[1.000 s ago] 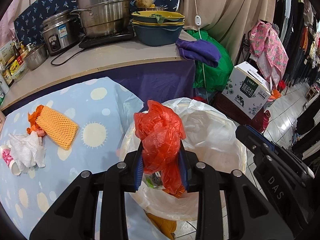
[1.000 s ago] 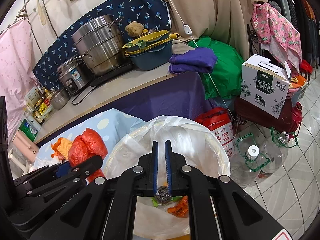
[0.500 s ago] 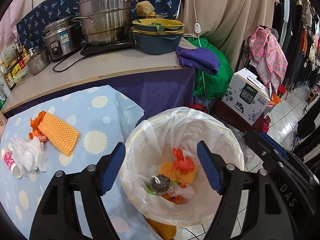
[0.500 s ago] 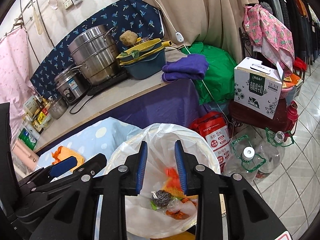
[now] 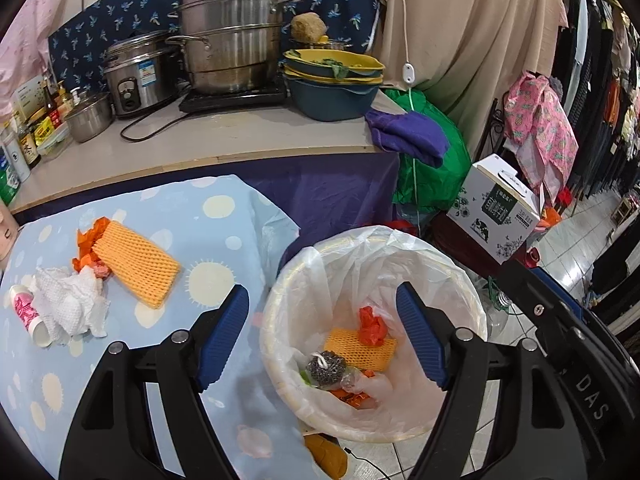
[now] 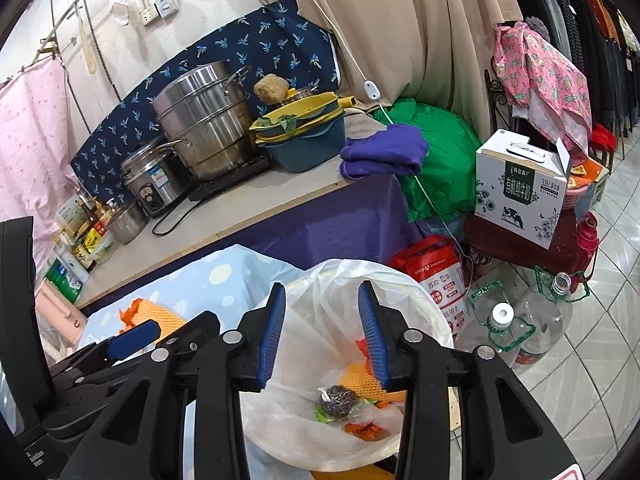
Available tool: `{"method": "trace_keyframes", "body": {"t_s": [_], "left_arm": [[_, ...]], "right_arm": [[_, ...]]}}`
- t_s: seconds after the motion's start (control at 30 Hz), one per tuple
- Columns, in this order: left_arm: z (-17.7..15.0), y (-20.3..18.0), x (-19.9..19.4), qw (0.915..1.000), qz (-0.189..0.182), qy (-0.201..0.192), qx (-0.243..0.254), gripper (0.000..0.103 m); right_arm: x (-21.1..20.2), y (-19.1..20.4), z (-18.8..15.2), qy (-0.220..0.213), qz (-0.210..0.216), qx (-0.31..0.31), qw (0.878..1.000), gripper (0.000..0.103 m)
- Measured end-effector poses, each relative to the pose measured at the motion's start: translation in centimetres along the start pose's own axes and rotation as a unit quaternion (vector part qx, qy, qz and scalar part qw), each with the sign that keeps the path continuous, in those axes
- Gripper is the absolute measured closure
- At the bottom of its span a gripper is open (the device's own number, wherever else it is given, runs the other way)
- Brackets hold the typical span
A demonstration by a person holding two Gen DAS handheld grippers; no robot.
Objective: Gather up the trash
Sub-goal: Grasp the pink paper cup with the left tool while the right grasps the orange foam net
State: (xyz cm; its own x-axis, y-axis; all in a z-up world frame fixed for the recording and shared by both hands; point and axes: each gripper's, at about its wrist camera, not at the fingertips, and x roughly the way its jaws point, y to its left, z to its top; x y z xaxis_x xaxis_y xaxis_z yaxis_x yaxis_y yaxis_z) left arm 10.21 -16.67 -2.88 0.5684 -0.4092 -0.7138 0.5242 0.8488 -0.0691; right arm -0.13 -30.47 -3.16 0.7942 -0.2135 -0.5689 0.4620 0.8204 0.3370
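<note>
Grippers: left gripper (image 5: 322, 336) was spread wide, right gripper (image 6: 322, 334) partly spread, both empty (over bin)
Bin (image 5: 280, 300): held red bag (image 5: 371, 326), scourer (image 5: 326, 366)
Table (image 5: 224, 248): tissue (image 5: 68, 304), orange net (image 5: 136, 274) remained

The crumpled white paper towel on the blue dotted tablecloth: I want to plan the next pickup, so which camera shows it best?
The left wrist view: the crumpled white paper towel lies in full sight beside the orange foam net sleeve. In the right wrist view, the left gripper blocks that part of the table, so the towel is hidden.
</note>
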Motion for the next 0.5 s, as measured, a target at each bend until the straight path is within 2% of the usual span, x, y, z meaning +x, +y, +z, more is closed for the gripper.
{"method": "trace_keyframes", "body": {"t_s": [0.2, 0.37, 0.5], "left_arm": [[-0.4, 4.3, -2.0, 0.9989, 0.026, -0.014, -0.036, 0.017], [-1.5, 9.2, -3.5, 0.9956, 0.055, -0.014, -0.075, 0.015], [-2.9, 13.9, -4.5, 0.9897, 0.090, -0.006, -0.111, 0.015]], "right_arm": [[-0.1, 2.9, -0.5, -0.004, 0.013, -0.013, 1.000, 0.045], [0.4, 6.9, -1.6, 0.009, 0.032, -0.041, 0.999, 0.045], [1.2, 10.5, -2.9, 0.028, 0.054, -0.065, 0.996, 0.044]]}}
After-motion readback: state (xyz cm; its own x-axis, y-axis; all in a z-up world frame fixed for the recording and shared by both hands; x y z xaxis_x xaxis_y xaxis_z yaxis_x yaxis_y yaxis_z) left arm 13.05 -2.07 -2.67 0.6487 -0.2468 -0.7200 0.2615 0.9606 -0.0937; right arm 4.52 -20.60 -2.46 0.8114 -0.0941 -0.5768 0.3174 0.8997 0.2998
